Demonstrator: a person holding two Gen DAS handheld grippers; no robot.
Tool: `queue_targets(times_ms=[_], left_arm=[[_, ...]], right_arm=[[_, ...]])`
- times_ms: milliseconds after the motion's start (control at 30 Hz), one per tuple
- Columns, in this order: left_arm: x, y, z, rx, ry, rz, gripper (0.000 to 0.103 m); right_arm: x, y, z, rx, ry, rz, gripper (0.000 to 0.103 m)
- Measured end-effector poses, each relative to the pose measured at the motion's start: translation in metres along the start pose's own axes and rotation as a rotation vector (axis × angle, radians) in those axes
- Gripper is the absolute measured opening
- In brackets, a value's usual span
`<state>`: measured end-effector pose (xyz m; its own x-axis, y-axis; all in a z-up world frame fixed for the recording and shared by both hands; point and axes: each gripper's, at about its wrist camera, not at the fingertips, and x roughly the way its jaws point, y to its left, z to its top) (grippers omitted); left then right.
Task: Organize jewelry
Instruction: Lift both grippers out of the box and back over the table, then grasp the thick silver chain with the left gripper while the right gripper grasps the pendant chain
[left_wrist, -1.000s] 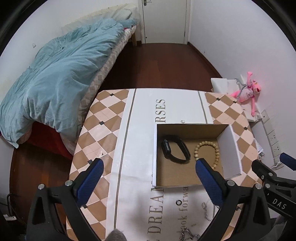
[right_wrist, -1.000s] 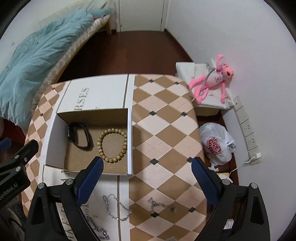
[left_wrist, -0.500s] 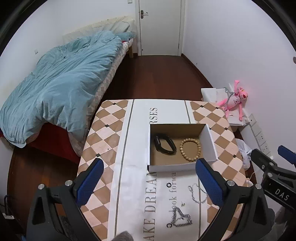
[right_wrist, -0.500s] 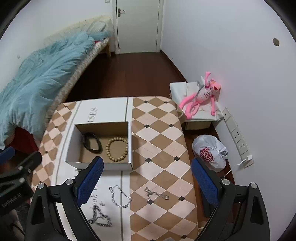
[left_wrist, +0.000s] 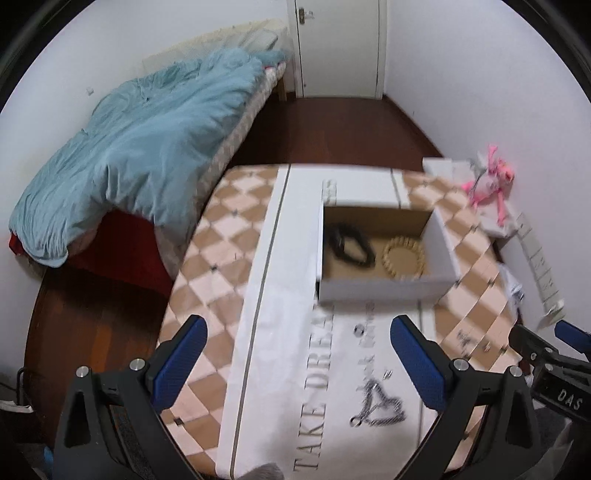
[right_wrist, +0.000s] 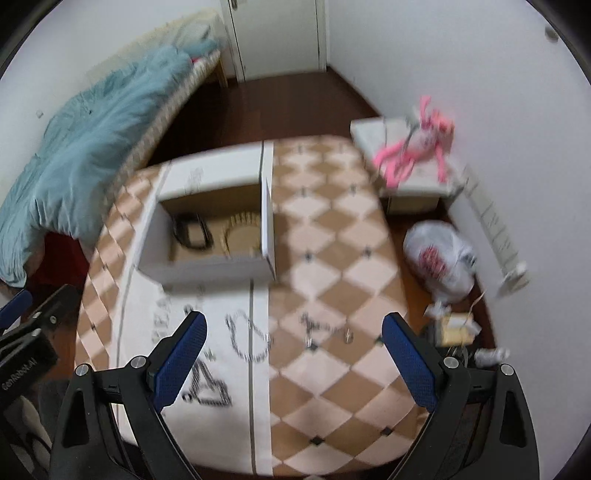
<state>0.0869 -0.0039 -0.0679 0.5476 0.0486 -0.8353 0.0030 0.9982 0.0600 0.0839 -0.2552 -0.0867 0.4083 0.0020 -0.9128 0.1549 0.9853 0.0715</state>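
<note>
Above table (left_wrist: 229, 236), both claws (left_wrist: 297, 363) (right_wrist: 291, 360) spread, empty.

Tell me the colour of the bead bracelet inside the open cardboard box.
Light tan, wood-like round bead bracelet; clearest in the left wrist view.

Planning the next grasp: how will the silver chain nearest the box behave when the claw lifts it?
The silver chain lies in a loose irregular loop, so it is probably floppy and will dangle. Its thin links lie flat on the tablecloth, so they may slip from the open right claw pads.

tan-checked tablecloth (left_wrist: 225, 236), teal duvet (left_wrist: 140, 147), pink toy (right_wrist: 417, 147)
</note>
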Motion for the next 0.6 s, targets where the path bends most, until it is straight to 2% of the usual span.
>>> queue_targets(times_ms=[133,267,433,600], left_arm=[[0.031,-0.006,-0.029,0.024,0.090,0.001,0.101],[0.054,-0.013,-0.050,0.034,0.153,0.005,0.101],[0.072,-0.021,-0.062,0.049,0.172,0.021,0.101],[0.085,-0.024,-0.064,0.042,0.183,0.017,0.101]], right_arm=[[0.037,-0.019,-0.024,0.040,0.062,0.003,0.097],[0.063,-0.043,-0.041,0.078,0.082,-0.004,0.096],[0.084,-0.066,-0.045,0.122,0.067,0.010,0.088],[0.103,-0.070,-0.038,0.126,0.055,0.030,0.078]])
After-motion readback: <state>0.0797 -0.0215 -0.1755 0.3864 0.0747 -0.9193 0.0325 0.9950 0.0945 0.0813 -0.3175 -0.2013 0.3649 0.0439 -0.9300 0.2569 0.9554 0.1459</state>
